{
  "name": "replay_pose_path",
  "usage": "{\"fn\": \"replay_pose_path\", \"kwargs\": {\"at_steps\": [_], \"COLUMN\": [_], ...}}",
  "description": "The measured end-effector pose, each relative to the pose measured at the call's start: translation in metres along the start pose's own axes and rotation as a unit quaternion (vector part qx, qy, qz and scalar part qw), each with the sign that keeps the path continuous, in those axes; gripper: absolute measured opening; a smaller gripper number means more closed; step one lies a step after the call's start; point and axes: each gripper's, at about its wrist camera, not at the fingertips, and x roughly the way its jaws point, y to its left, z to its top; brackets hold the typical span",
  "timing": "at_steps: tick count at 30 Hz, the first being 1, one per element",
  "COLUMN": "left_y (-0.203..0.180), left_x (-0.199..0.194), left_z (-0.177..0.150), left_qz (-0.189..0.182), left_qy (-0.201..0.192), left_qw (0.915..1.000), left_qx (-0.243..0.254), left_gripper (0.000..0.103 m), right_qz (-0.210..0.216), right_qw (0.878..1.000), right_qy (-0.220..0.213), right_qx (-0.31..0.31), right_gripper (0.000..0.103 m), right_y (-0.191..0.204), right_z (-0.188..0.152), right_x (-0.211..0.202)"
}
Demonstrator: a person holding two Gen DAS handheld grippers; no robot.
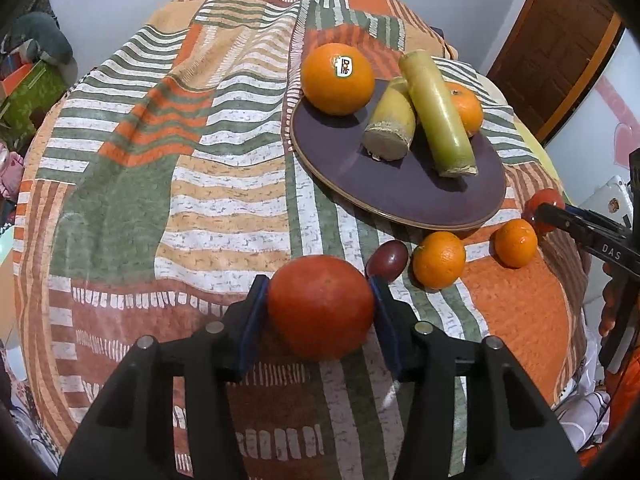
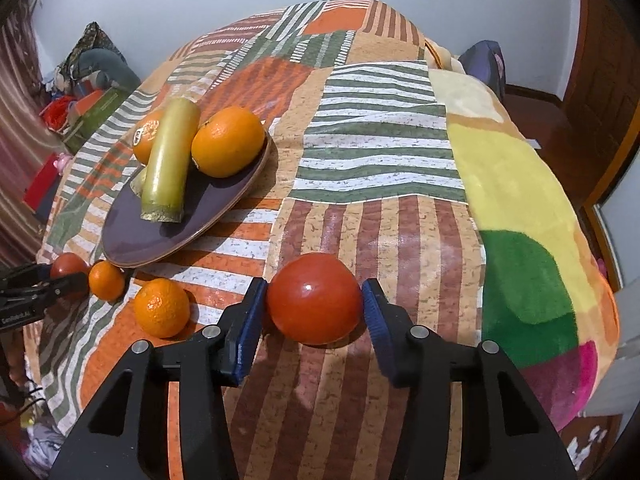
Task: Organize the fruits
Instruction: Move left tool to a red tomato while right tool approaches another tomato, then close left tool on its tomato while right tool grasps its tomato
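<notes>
My left gripper (image 1: 320, 300) is shut on a red-orange fruit (image 1: 320, 306), both pads touching it, just above the bedspread. My right gripper (image 2: 315, 300) stands around a red tomato (image 2: 315, 298); the left pad touches it, the right pad stands a little off it. A dark round plate (image 1: 420, 192) holds a big labelled orange (image 1: 338, 79), two sugarcane pieces (image 1: 436, 112) and another orange (image 1: 466, 106). Two small mandarins (image 1: 439, 259) (image 1: 516, 243) and a dark plum (image 1: 388, 260) lie in front of the plate. The plate also shows in the right wrist view (image 2: 160, 236).
The patterned bedspread (image 1: 160, 180) covers the bed. A yellow-green blanket (image 2: 520, 220) lies at the right. Boxes and clutter (image 1: 28, 80) stand at the left beside the bed. A wooden door (image 1: 560, 40) is at the far right.
</notes>
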Motion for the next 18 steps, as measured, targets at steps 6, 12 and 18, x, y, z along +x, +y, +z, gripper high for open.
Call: {"fn": "replay_pose_path", "kwargs": {"at_steps": [6, 12, 18], "left_y": [0.0, -0.002, -0.005], "left_x": [-0.012, -0.029, -0.043], "left_z": [0.005, 0.02, 0.041], "left_qz": [-0.003, -0.007, -0.01], "left_qy": [-0.017, -0.044, -0.074], "left_qw": [0.9998, 0.999, 0.9972], "left_qx": [-0.004, -0.003, 0.001], "left_gripper": [0.049, 0.049, 0.049], "right_qz": [0.009, 0.011, 0.028], "right_qw": [1.0, 1.0, 0.997], "right_qy": [-0.001, -0.022, -0.056], "right_qx": [0.005, -0.018, -0.044], "right_gripper": [0.044, 0.044, 0.044], "right_y": [-0.001, 0.012, 0.031], "right_z": [0.0, 0.011, 0.029], "right_x": [-0.001, -0.014, -0.027]}}
